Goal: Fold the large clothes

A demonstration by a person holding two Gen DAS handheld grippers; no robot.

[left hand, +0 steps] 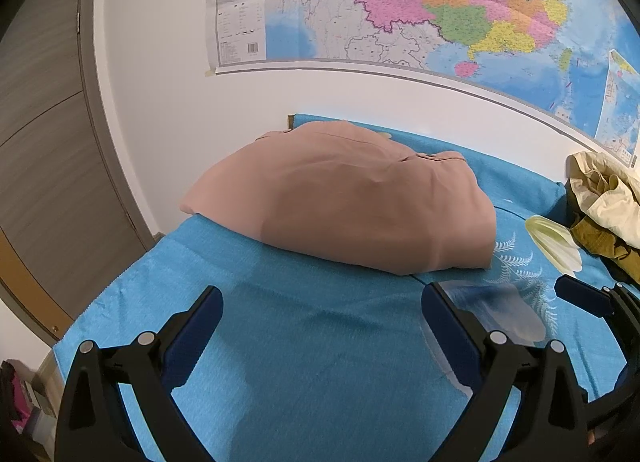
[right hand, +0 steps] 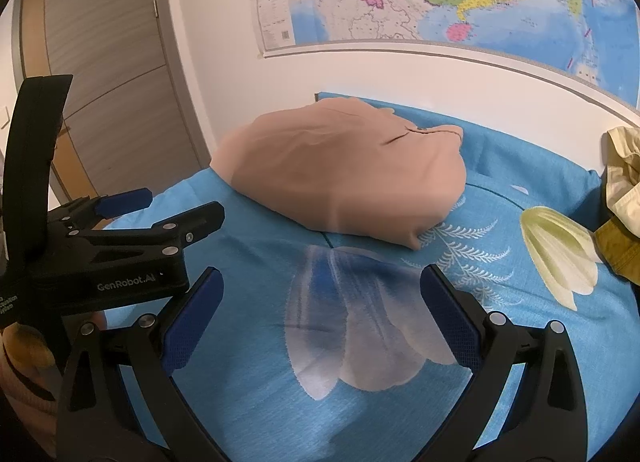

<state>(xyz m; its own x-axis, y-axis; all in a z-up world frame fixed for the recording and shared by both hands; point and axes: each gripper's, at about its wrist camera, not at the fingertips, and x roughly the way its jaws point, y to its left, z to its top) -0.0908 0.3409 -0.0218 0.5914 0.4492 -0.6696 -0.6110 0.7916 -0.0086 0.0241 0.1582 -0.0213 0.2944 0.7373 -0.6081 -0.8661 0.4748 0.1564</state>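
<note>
A folded tan garment [left hand: 344,202] lies on the blue floral bedsheet [left hand: 312,342] near the wall, under a map [left hand: 420,2]. The left gripper [left hand: 322,314] and right gripper [right hand: 322,294] hover near it, fingers spread wide and empty. The left gripper's body reads "GenRobot.AI".

Folded garment of smooth fabric [left hand: 344,202]: uniform dusty pink-tan, no print. Woven bed cover [left hand: 320,342]: bright turquoise, printed with white fern fronds [right hand: 460,250], a pale yellow-green petal shape [right hand: 560,258] and a large white-to-beige flower with grey-blue shading [right hand: 360,322]. Crumpled clothes heap [left hand: 604,206]: cream over mustard-olive. Paper wall map [left hand: 440,2]: pink, yellow, green, orange, lilac regions on blue sea, grey-white margin. Left gripper [left hand: 322,322] and right gripper [right hand: 322,304]: black frames, dark blue pads. Panelled door [right hand: 104,74]: grey-brown woodgrain.
</note>
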